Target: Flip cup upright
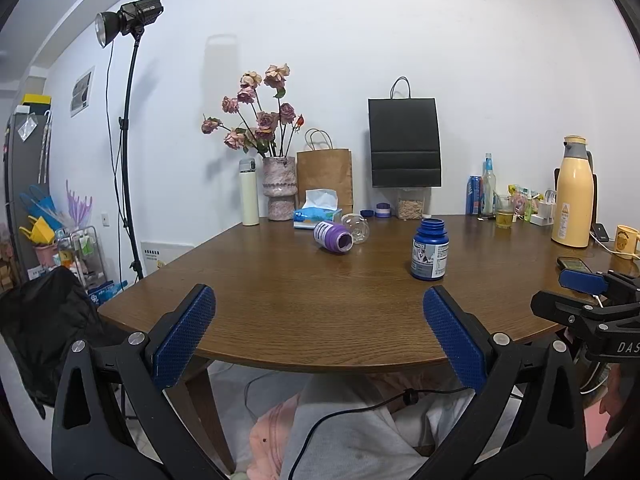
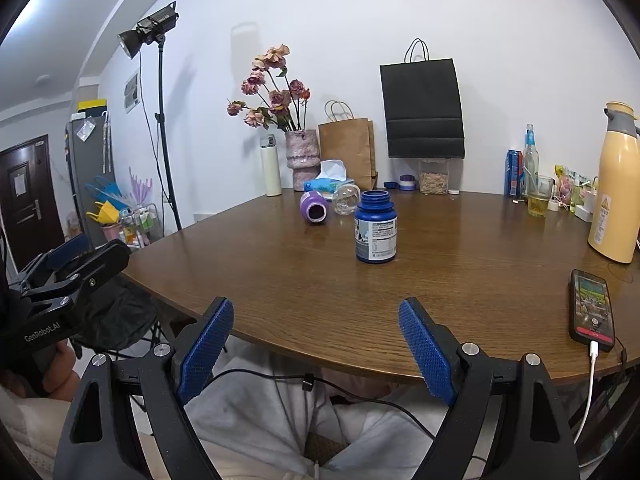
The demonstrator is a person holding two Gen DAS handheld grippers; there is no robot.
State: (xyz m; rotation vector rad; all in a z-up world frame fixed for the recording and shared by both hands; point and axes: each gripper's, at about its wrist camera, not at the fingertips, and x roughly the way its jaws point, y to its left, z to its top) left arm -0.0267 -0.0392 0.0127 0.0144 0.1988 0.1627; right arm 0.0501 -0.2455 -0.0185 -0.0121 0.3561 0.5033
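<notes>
A clear glass cup (image 1: 356, 228) (image 2: 346, 199) lies on its side far across the brown table (image 1: 280, 312) (image 2: 460, 280). It touches a purple bottle (image 1: 333, 237) (image 2: 313, 207), also on its side with its open mouth facing me. A blue bottle (image 1: 429, 250) (image 2: 375, 228) without a cap stands upright nearer to me. My left gripper (image 1: 319, 292) is open over the table's near edge, holding nothing. My right gripper (image 2: 316, 302) is open too, well short of the blue bottle.
Along the back wall stand a white flask (image 1: 249, 192), a vase of dried roses (image 1: 279, 188), a tissue pack (image 1: 318, 212), paper bags and jars. A yellow thermos (image 2: 616, 184), a glass of tea (image 2: 538, 196) and a charging phone (image 2: 592, 310) are at the right.
</notes>
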